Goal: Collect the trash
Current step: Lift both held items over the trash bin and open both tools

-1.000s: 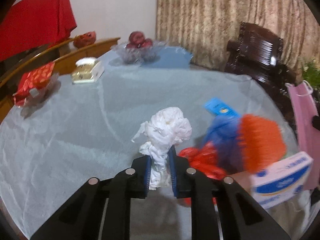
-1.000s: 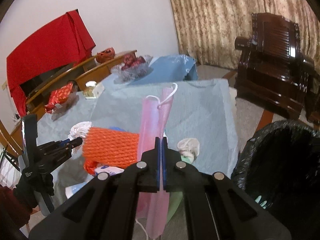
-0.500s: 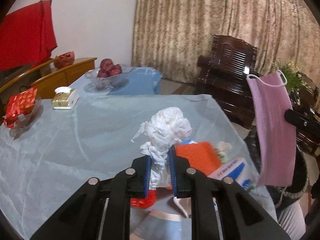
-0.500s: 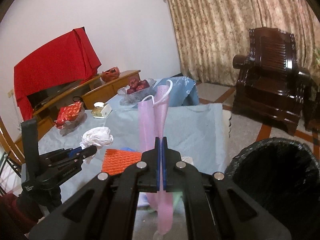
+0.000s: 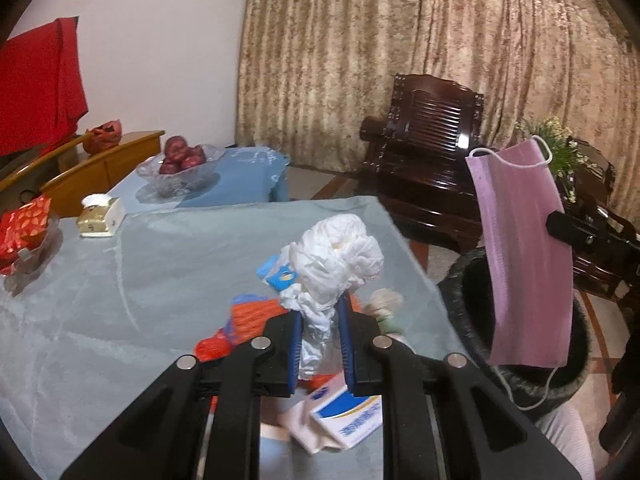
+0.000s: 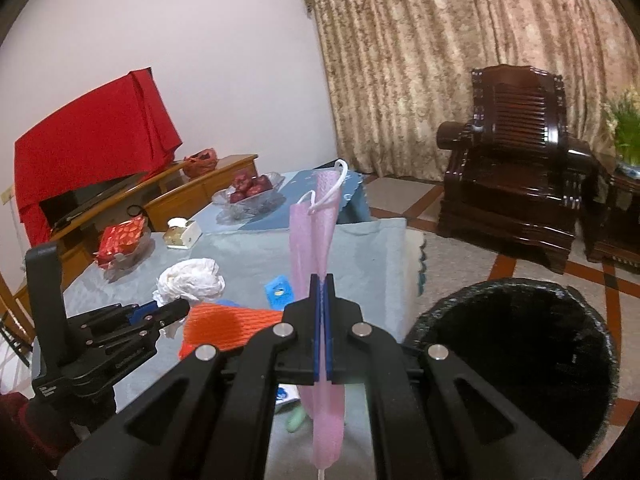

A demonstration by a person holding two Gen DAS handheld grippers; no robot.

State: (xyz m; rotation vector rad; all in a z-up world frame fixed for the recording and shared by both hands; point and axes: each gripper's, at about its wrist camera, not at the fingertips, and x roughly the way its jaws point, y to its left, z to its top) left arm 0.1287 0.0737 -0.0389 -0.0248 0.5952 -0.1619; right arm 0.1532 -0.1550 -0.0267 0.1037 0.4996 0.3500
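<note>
My left gripper (image 5: 320,312) is shut on a crumpled white tissue wad (image 5: 334,256) held above the table; from the right wrist view the same gripper (image 6: 178,306) and wad (image 6: 192,280) show at the left. A pink face mask (image 6: 314,236) is pinched in my shut right gripper (image 6: 321,280) and hangs both above and below the jaws. In the left wrist view that mask (image 5: 524,256) dangles over the black-lined trash bin (image 5: 464,300). The bin (image 6: 516,356) stands on the floor, right of the table.
On the grey-blue tablecloth (image 5: 120,280) lie an orange foam net (image 6: 224,328), a blue packet (image 6: 280,290), a white-and-blue box (image 5: 348,408) and other scraps. Farther back stand a fruit bowl (image 5: 180,164), a tissue box (image 5: 100,218) and a red packet (image 5: 24,228). A dark wooden armchair (image 6: 516,172) stands beyond.
Both grippers have risen and swung right, away from the table's litter, with the tissue wad and the mask still held. The bin and armchair have come further into view.
</note>
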